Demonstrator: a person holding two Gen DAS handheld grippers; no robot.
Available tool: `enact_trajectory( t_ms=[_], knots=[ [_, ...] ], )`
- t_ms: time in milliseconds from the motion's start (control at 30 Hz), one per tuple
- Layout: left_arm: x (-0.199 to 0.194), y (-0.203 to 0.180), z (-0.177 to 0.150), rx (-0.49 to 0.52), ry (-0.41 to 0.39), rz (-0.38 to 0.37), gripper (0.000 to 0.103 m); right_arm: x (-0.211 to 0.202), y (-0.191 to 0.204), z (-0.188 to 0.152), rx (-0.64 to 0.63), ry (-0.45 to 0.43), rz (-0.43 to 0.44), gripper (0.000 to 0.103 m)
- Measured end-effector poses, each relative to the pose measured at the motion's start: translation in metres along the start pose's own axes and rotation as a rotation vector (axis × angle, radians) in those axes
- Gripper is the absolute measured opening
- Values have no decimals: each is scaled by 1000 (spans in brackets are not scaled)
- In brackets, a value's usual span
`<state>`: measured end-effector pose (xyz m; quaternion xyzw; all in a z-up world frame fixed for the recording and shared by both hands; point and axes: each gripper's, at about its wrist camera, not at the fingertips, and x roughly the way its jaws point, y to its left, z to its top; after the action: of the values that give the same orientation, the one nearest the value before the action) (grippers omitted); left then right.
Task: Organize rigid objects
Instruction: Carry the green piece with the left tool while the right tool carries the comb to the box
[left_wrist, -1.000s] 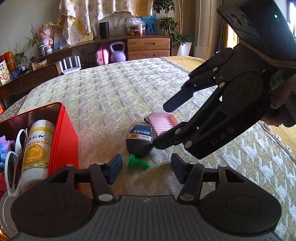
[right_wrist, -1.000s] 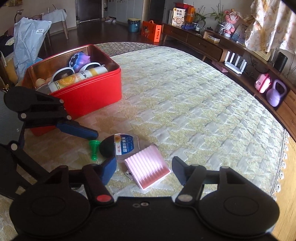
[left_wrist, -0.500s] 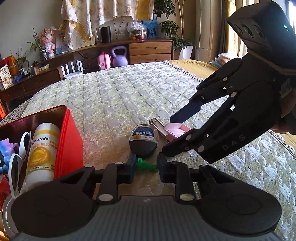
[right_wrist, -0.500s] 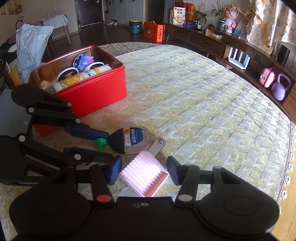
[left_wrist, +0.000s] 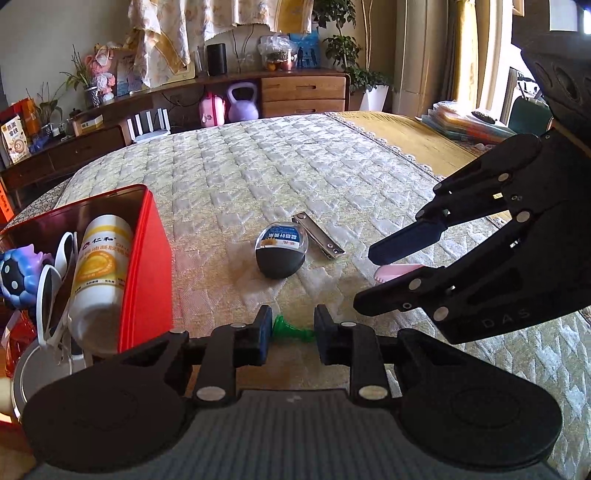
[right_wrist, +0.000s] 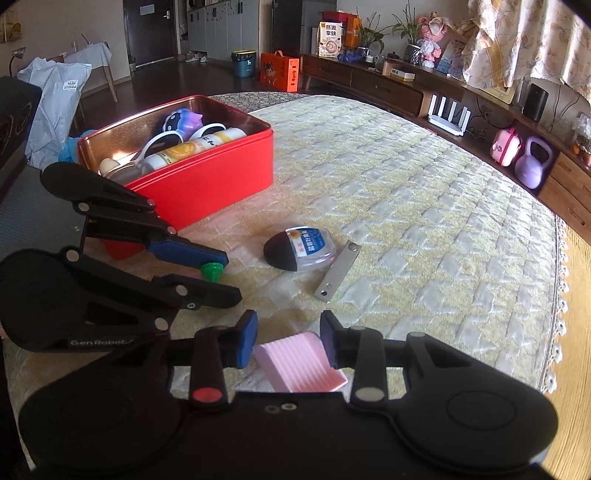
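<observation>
Your left tongs (left_wrist: 293, 329) clamp the green peg (left_wrist: 291, 328) just beside the red tin (right_wrist: 207, 177) on the quilted bed (right_wrist: 406, 206); rightward lie the black case (right_wrist: 299, 248) and metal clip (right_wrist: 337, 274); your right tongs (right_wrist: 289, 339) grip the pink tray (right_wrist: 301, 363).

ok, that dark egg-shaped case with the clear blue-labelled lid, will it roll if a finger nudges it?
Probably rocks or skids rather than rolls: the dark egg-shaped case lies on a quilted bedspread, which should damp motion. Its rounded dark end looks smooth, so fingers may slip off. The flat metal nail clipper beside it might get knocked.
</observation>
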<state>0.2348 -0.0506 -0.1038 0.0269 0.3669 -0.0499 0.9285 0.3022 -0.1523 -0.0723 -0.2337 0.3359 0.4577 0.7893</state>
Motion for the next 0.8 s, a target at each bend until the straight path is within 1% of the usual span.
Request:
enact_trajectory(
  t_ms=[33,100,133,167,233,333,500,600,700,800],
  knots=[
    [-2,0,-1,-1,2,-1,24,-3,2,-1,-8,4,4,37],
    [-5,0,-4,-4,6,-3,24,-10,7,-4,-24,5,-11,42],
    [-7,0,-5,-6,8,-4,24,-12,6,-5,-25,6,-11,53],
    [-9,0,-7,-9,10,-5,24,-14,5,-6,-17,4,-1,67],
    [-12,0,-10,-10,13,-6,24,-19,2,-9,-2,-11,14,76],
    [-14,0,-12,-8,17,-9,24,-17,-1,-15,3,12,27,75],
    [-15,0,-12,-7,18,-10,24,-8,-3,-25,0,58,54,72],
    [-14,0,-12,-4,17,-11,24,-10,-3,-29,0,41,47,70],
    [-14,-1,-13,-3,17,-11,24,-11,-4,-30,17,30,30,64],
    [-15,-1,-13,-5,19,-13,24,-14,-3,-32,43,23,3,51]
  ],
)
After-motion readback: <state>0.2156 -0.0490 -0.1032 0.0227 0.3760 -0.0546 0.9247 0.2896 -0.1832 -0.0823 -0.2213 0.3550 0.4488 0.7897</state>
